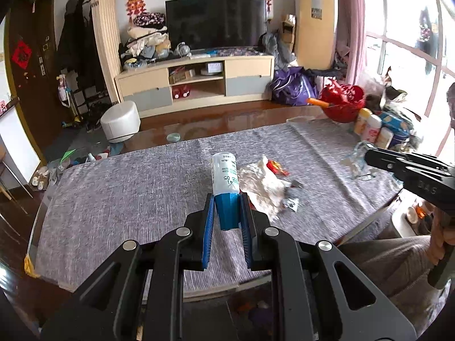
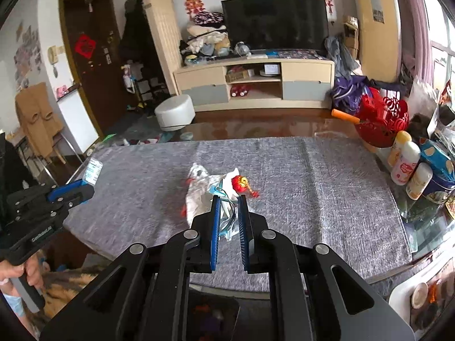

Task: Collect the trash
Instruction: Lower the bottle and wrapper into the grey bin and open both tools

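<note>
Bottle [image 1: 225, 179] sits clamped in the left gripper [image 1: 227, 199], long axis pointing forward. Right gripper [image 2: 229, 197] grasps a clear wrapper [image 2: 227, 218]. Remaining paper [image 1: 263, 187] lies on the tabletop [image 1: 128, 187] just right of the bottle, nearer the left gripper.

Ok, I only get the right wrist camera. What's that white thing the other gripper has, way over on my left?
Observer: A small white bottle with green print. The left gripper is clamped on its blue cap.
Operator: And what's my gripper holding? My fingers are in the way.
Observer: Clear crumpled plastic; it sticks out past the tips of the right gripper.
Operator: Anything hiding by the tissue?
Observer: Yes, a small black-and-white scrap at the edge of the tissue.
</note>
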The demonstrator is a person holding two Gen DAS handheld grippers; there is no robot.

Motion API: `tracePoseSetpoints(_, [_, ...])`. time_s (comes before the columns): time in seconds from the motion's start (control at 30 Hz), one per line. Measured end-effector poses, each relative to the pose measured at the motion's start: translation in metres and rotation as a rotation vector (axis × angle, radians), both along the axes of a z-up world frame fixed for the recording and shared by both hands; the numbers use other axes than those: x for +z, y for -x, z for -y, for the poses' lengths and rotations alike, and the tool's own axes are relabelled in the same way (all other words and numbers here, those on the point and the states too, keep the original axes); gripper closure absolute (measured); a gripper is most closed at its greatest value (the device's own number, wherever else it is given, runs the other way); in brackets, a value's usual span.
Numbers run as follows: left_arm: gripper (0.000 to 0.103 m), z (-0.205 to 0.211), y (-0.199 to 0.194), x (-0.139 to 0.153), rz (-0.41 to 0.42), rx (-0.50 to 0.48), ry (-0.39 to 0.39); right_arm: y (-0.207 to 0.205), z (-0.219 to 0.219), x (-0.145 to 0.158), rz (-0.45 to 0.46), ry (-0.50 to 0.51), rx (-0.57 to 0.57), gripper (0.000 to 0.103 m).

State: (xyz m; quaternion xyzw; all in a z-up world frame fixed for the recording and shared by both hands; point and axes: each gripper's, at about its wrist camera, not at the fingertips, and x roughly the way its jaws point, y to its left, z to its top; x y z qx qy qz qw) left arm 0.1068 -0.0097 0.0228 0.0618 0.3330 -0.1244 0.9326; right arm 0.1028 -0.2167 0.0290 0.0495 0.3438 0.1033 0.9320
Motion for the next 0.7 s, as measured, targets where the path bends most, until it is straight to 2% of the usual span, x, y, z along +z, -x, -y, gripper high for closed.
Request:
tracePoseSetpoints(0.17, [0.087, -0.005, 0.038, 0.0, 0.019, -0.011, 0.027, 0.03, -0.012, 0.0, 0.006, 0.016, 0.039, 0.089])
tracePoseSetpoints(0.37, [0.087, -0.002, 0.074, -0.024, -0.019, -0.041, 0.045, 0.056, -0.026, -0.022, -0.036, 0.02, 0.096, 0.089])
tracePoseSetpoints(0.7, [0.087, 0.005, 0.098, -0.113, -0.225, -0.054, 0.08, 0.075, -0.043, -0.088, -0.179, 0.0, 0.114, 0.089])
